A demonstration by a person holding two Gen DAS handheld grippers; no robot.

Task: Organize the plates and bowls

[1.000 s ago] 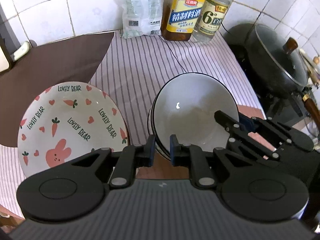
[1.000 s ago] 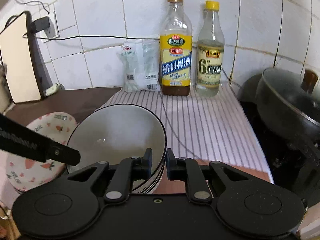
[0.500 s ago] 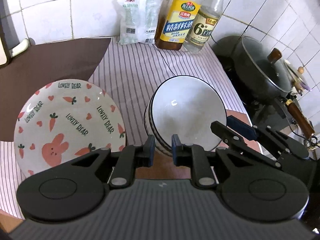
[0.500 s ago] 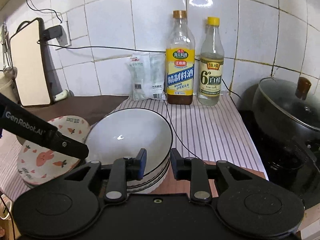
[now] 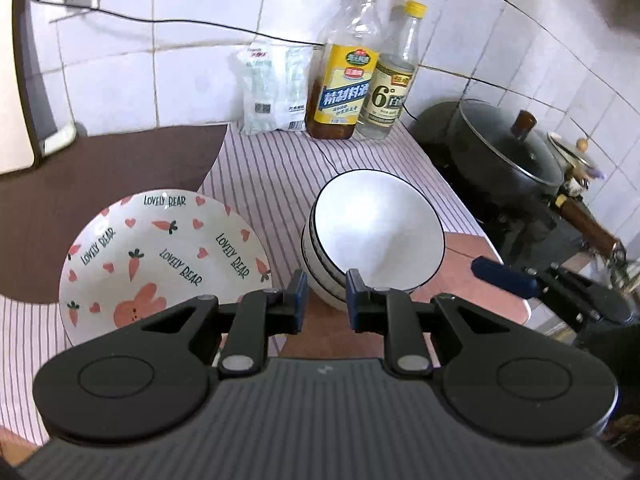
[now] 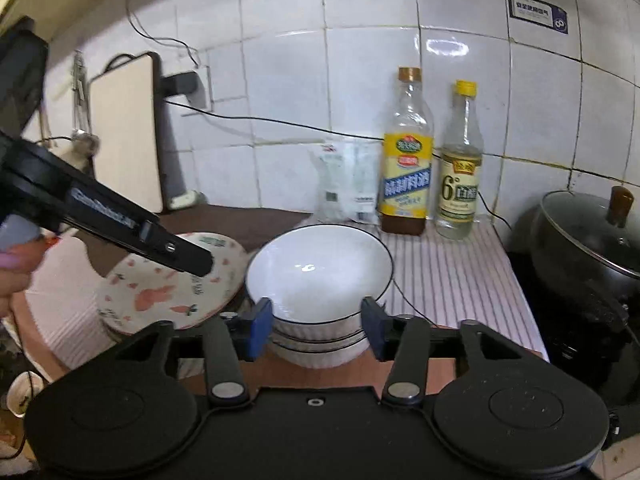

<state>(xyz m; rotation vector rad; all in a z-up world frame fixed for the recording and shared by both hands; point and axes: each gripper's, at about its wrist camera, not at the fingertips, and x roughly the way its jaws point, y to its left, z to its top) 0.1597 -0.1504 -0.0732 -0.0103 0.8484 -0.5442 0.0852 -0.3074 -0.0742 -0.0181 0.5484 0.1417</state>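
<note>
White china with thin black rims makes up the bowls (image 6: 318, 276), a nested stack sitting just ahead of the right gripper (image 6: 317, 326), whose jaws stand wide apart on either side of the stack without touching it. The left gripper (image 5: 323, 294) hovers back from the same stack, its jaws at a narrow gap and holding nothing; the stack lies just ahead and slightly to its right, and the plates (image 5: 160, 256), printed with carrots and a rabbit, lie ahead to its left, just beside the bowls. Both piles rest on a striped cloth (image 5: 272, 172). The stacking looks largely done, so the risk now lies in leaving: a fingertip catching a rim as it pulls away could tip the top bowl or drag the stack toward the near edge of the counter. Two bottles (image 6: 408, 152) stand well beyond, and a lidded pot (image 6: 588, 240) sits off to the right, both within reach of a careless swing.
</note>
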